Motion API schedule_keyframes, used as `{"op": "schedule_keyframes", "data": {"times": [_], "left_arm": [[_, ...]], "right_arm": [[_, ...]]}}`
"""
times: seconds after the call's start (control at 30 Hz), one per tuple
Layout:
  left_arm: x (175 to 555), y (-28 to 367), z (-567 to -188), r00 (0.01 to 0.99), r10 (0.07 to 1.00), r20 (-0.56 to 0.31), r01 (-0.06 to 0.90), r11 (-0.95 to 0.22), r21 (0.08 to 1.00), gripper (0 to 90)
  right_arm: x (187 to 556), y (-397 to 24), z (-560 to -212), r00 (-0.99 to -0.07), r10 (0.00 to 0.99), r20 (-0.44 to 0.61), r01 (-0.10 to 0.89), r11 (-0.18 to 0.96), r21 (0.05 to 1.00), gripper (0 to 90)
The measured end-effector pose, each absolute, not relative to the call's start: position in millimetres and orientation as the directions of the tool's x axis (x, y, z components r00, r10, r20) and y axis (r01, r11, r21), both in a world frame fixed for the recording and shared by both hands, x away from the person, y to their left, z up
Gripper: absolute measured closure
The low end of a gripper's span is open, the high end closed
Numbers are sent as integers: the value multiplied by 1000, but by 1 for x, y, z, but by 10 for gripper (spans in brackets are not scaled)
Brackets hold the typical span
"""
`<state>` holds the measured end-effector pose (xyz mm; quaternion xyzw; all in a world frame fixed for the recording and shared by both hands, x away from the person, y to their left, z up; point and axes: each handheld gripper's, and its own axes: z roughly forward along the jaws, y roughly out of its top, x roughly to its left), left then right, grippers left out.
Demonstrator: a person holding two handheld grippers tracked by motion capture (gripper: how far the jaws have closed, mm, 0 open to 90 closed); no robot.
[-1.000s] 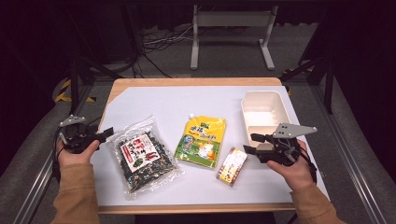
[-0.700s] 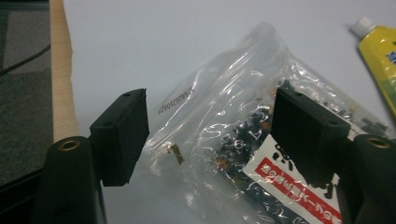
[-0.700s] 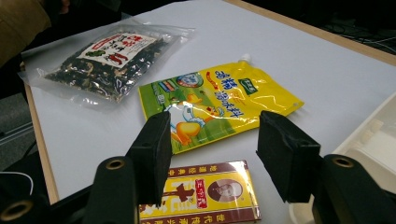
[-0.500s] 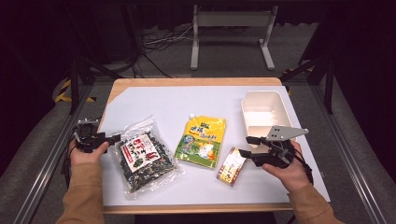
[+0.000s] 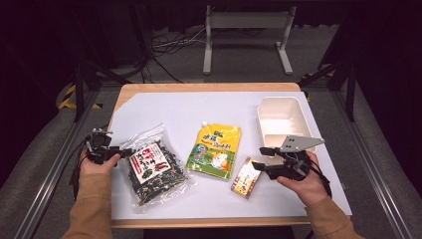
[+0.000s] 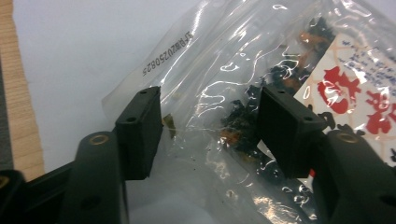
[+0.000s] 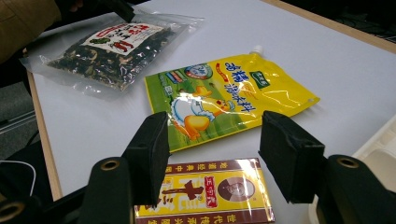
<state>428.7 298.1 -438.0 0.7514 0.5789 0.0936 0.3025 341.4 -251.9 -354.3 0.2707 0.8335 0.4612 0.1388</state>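
A clear bag of dark dried food (image 5: 154,172) with a red and white label lies at the table's left. My left gripper (image 5: 124,151) sits low at its left edge. The jaws have just been closing, and the bag's corner (image 6: 224,60) lies between the pads of the left gripper (image 6: 210,126) without being pinched. A small yellow and red box (image 5: 246,178) lies right of centre. My right gripper (image 5: 260,158) hovers at its right end. Its jaws have just been opening, and the right gripper (image 7: 212,144) holds nothing, with the box (image 7: 210,196) just below.
A yellow-green spouted pouch (image 5: 215,151) lies flat between bag and box, also seen as the pouch (image 7: 229,93) beyond the right jaws. A white rectangular container (image 5: 283,117) stands at the back right. The wooden table edge (image 6: 18,116) runs close to the left gripper.
My left hand came down and right onto the bag's left edge, and its jaws narrowed around the plastic. The right gripper crept slightly left towards the small box.
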Motion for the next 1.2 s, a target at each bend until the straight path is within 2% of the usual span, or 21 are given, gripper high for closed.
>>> {"op": "schedule_keyframes", "data": {"times": [0.07, 0.13, 0.3, 0.47, 0.77, 0.87, 0.97, 1.03, 1.2], "left_arm": [[428, 297, -438, 309, 928, -208, 812, -144, 566, 458], [428, 294, -438, 308, 932, -189, 811, -153, 565, 525], [427, 281, -438, 309, 940, -144, 802, -176, 571, 580], [427, 279, -439, 306, 941, -146, 798, -170, 578, 659], [426, 277, -440, 302, 942, -148, 791, -161, 591, 712], [423, 273, -441, 274, 948, -164, 786, -122, 606, 746], [422, 269, -442, 275, 950, -147, 771, -127, 624, 852], [421, 266, -442, 278, 953, -119, 762, -144, 632, 869], [422, 267, -443, 280, 949, -145, 755, -124, 644, 885]], "right_arm": [[341, -251, -354, -817, 577, 17, 321, 429, 844, 424], [340, -250, -353, -818, 575, 13, 317, 433, 844, 424], [340, -249, -353, -821, 570, 13, 314, 433, 845, 422], [340, -247, -355, -825, 565, 17, 317, 437, 842, 422], [340, -246, -354, -826, 563, 20, 315, 432, 845, 422], [341, -245, -356, -826, 563, 26, 320, 431, 843, 423], [342, -243, -358, -828, 560, 22, 323, 445, 836, 423], [342, -241, -358, -831, 556, 21, 321, 448, 835, 422], [342, -243, -358, -827, 561, 23, 324, 443, 836, 424]]}}
